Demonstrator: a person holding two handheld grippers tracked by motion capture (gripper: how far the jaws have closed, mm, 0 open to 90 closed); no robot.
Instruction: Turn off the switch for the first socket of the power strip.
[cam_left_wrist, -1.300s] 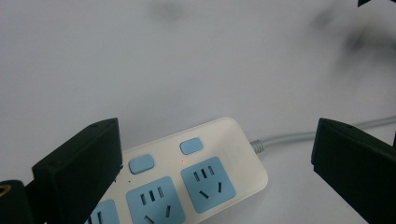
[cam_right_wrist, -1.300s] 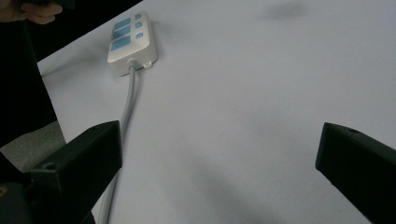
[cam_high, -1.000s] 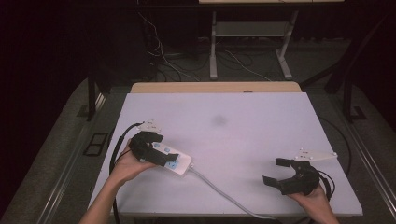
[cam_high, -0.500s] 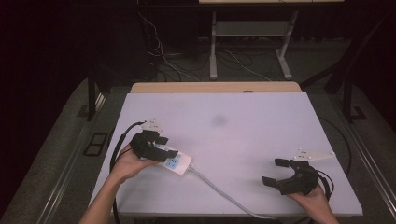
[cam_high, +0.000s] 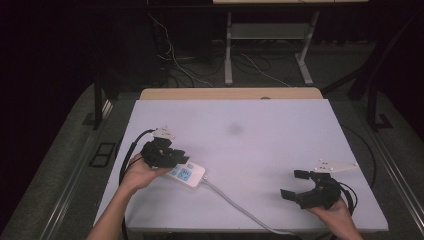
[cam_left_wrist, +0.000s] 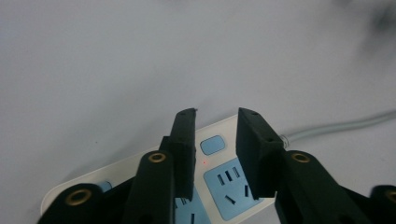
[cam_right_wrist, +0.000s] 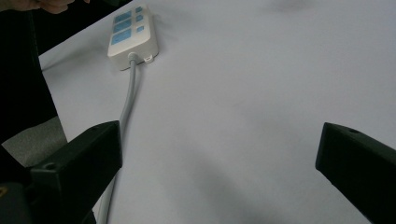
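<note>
Left hand-held gripper (cam_high: 176, 159): positioned directly over the near-left end of the white power strip (cam_high: 187, 174), which lies flat on the table (cam_high: 260, 130). In the left gripper view, the jaws stand over the strip's top face, one on either side of a small blue switch (cam_left_wrist: 211, 144), with a narrow gap between them. They have just been closing. No part of the strip is between the pads; whether the tips touch its surface cannot be determined.

Power strip: blue socket panels face upward. Its grey cord (cam_high: 240, 207) leaves the end away from the left hand-held gripper and runs across the table toward the near edge, passing between the two hand-held grippers.

Right hand-held gripper (cam_high: 298, 184): well apart from the strip, low over bare table surface. Jaws are wide apart with nothing between them. In the right gripper view, the strip (cam_right_wrist: 132, 36) lies far ahead of the jaws, toward their left, with the cord (cam_right_wrist: 126, 107) trailing back past the left jaw.
</note>
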